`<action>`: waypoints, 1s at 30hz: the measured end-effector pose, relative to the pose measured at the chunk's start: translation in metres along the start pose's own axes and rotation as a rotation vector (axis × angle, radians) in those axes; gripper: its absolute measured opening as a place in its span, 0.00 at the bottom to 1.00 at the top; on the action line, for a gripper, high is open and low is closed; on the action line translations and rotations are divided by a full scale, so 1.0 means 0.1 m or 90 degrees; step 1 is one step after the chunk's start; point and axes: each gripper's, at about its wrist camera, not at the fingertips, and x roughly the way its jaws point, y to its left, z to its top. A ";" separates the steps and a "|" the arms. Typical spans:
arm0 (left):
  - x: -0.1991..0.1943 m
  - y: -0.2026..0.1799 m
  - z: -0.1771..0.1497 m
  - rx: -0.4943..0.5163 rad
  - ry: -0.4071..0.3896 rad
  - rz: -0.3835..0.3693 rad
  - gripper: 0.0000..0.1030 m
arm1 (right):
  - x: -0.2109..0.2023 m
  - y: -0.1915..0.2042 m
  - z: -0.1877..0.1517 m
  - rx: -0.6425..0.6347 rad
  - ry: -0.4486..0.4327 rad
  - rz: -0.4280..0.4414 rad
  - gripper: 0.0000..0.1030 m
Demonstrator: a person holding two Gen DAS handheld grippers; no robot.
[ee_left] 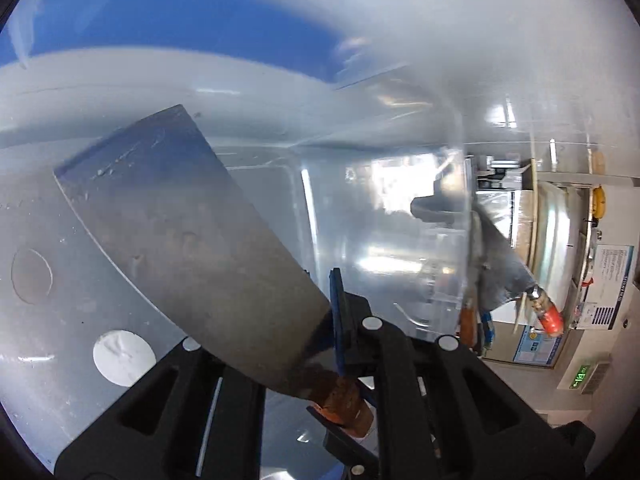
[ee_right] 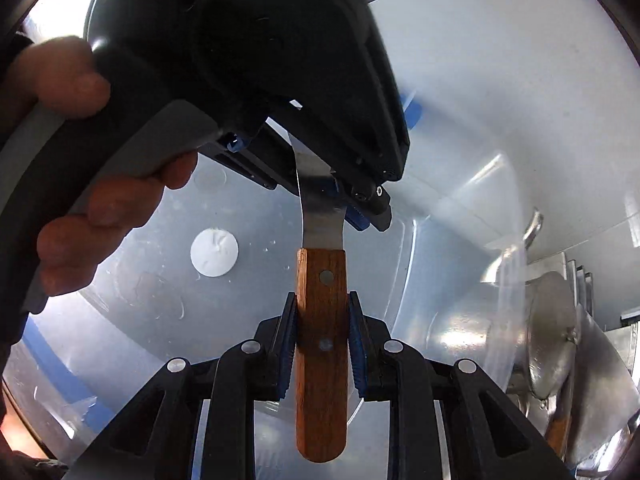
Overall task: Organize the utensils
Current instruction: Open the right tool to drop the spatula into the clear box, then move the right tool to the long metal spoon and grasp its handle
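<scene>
The wide steel scraper with a wooden handle (ee_right: 321, 344) is held by both tools at once, and much of it is hidden: in the right wrist view its blade disappears behind the black body of the left hand-held gripper (ee_right: 340, 196), while in the left wrist view the handle end is cut off behind that gripper's own fingers. The right hand-held gripper (ee_right: 322, 350) is clamped on the wooden handle, blue pads pressed against both sides, the handle running straight out ahead between them. The left hand-held gripper (ee_left: 344, 344) pinches the neck where the grey blade (ee_left: 188, 232) meets the handle, the blade fanning up and to its left. Behind lies a translucent plastic bin (ee_left: 360, 208), its walls blurred. Beyond its wall, right of the left gripper, one more scraper with a reddish handle (ee_left: 516, 280) shows dimly.
</scene>
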 end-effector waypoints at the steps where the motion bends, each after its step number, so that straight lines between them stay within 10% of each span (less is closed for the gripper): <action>1: 0.07 0.06 0.03 -0.006 0.011 0.018 0.08 | 0.11 0.00 0.02 -0.003 0.022 0.005 0.24; 6: 0.34 0.35 0.07 -0.054 0.054 0.066 0.17 | 0.37 0.04 0.10 -0.005 0.089 0.037 0.24; 13: 0.07 0.44 0.11 -0.038 0.009 0.113 0.84 | 0.46 -0.10 0.06 0.008 0.146 0.045 0.38; 15: -0.07 0.43 0.08 -0.030 -0.006 0.137 0.84 | 0.33 -0.18 0.02 0.019 0.113 0.033 0.54; 20: -0.68 0.29 -0.20 0.006 -0.101 0.171 0.84 | -0.60 -0.30 -0.25 0.058 -0.080 -0.042 0.54; 26: -1.54 -0.59 -1.22 0.182 -0.389 0.260 0.92 | -2.01 -0.45 -1.57 0.166 -0.425 -0.141 0.93; 30: -1.55 -1.20 -1.94 0.284 -0.448 0.193 0.92 | -1.92 -0.51 -2.47 0.224 -0.327 -0.231 0.95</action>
